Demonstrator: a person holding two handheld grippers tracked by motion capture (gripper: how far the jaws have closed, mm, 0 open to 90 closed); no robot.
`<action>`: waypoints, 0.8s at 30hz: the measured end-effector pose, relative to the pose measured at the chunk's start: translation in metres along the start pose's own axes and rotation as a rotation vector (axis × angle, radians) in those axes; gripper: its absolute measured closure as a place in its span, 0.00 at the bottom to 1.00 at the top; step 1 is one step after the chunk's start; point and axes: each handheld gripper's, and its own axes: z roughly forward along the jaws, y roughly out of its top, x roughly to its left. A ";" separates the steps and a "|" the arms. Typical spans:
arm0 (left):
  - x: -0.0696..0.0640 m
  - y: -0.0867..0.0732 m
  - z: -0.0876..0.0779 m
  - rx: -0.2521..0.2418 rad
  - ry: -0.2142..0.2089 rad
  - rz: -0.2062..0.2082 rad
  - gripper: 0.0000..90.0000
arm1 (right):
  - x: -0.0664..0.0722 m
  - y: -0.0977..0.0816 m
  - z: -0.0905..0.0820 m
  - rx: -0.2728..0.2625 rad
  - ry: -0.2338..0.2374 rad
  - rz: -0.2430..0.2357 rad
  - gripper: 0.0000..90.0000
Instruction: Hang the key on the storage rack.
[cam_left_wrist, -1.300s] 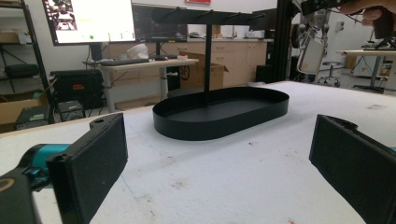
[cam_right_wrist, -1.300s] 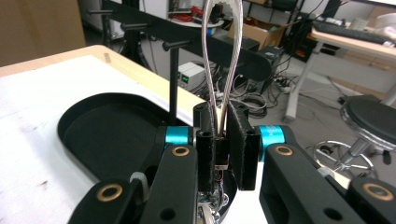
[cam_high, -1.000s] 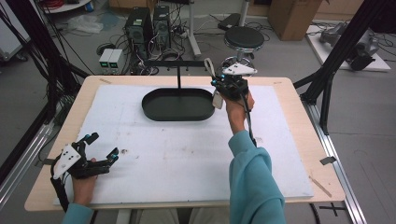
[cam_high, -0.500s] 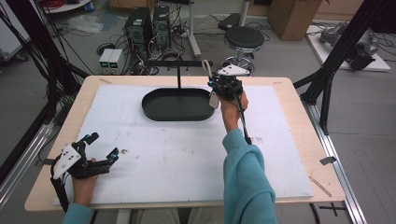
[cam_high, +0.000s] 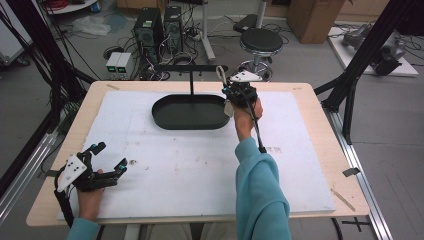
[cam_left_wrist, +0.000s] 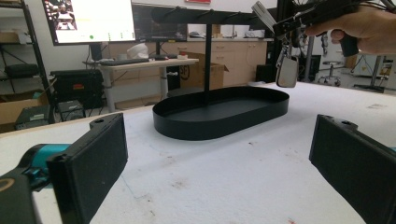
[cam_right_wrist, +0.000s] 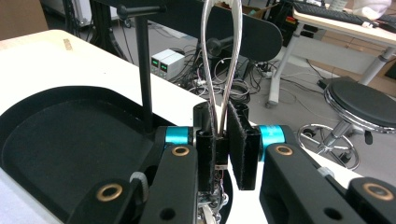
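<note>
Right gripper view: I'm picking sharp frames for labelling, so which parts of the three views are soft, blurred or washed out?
Right gripper view: the right gripper and its clamped metal loop are sharp, the floor clutter behind slightly soft. Left gripper view: the near jaws are soft, the black tray crisp, the monitor washed out. High view: even light, soft shadows, no motion blur.

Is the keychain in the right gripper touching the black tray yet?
Apart. The left gripper view shows the keychain hanging from the right gripper with clear space between its lower end and the black tray rim below.
</note>
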 end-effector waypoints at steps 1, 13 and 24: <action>0.000 0.000 0.000 0.000 0.000 0.000 0.05 | 0.000 -0.001 0.001 0.002 -0.003 -0.001 0.92; 0.000 0.000 0.000 -0.001 0.000 0.000 0.05 | 0.002 -0.005 0.010 -0.008 -0.023 0.007 0.92; 0.000 0.000 0.000 -0.001 0.000 0.003 0.05 | 0.001 -0.009 0.019 -0.007 -0.027 0.047 0.91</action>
